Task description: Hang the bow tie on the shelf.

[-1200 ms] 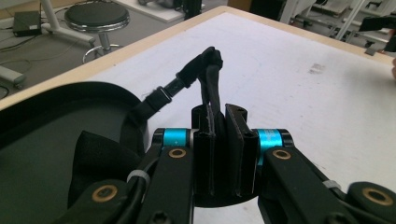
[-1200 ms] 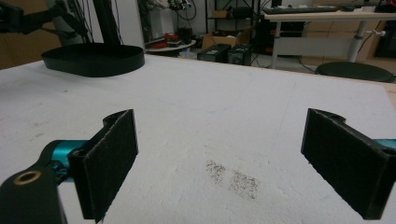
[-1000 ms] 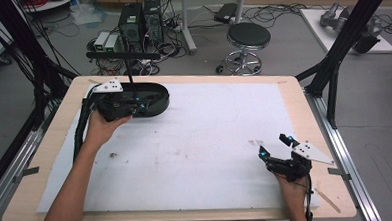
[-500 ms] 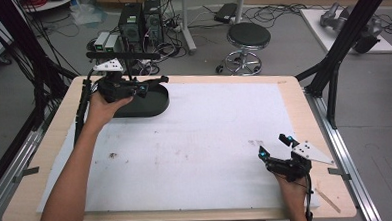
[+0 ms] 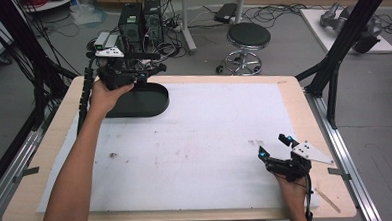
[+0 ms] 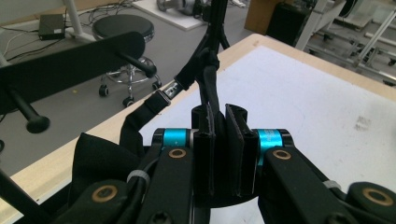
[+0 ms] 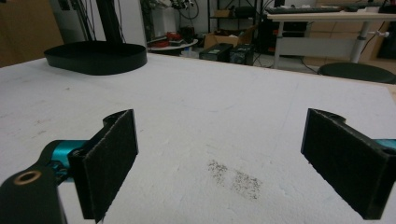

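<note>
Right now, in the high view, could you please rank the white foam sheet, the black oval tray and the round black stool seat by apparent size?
1. White foam sheet, by far the largest.
2. Black oval tray.
3. Round black stool seat, which looks smallest, though it sits farther from the camera, so its true size against the tray is unsure.

Overhead view; two table-level claw views

One black oval tray, two handheld grippers, one white mat, one round stool, two computer towers.
</note>
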The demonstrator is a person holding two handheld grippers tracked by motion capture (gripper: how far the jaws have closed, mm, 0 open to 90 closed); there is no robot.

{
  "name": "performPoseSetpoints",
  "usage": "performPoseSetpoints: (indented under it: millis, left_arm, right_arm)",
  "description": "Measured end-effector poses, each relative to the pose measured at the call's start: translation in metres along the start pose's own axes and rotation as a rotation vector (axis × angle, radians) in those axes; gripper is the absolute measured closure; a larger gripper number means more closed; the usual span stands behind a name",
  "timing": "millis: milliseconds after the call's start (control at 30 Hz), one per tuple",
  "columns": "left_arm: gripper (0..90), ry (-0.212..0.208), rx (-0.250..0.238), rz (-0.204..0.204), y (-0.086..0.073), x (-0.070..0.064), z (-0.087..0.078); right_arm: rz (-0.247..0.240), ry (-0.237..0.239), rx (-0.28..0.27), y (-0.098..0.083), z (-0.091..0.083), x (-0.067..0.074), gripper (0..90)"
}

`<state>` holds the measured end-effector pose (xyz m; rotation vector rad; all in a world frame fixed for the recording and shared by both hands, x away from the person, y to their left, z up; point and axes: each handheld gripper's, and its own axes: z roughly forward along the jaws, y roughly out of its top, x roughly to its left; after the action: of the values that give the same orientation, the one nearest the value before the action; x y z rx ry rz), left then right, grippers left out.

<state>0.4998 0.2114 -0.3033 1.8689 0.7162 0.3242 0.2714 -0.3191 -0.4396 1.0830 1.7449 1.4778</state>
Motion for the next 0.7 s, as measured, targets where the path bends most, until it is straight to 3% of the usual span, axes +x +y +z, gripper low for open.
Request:
performPoseSetpoints:
  millis: [200,500,700]
  left_arm:
    - [81.6,0.041,-0.02,-0.02,0.004,0.007,0.001]
    - [81.5,0.079,-0.073,-0.089,0.001,0.018,-0.002]
    - [81.5,0.129,-0.097,-0.119,0.001,0.023,-0.005]
  right_arm:
    - [0.001,0.0,0.0,0.0,0.0,0.0,10.2]
    - [-0.003,0.005,0.006,0.0,0.0,0.0,10.2]
    - [-0.004,0.005,0.007,0.0,0.001,0.0,10.2]
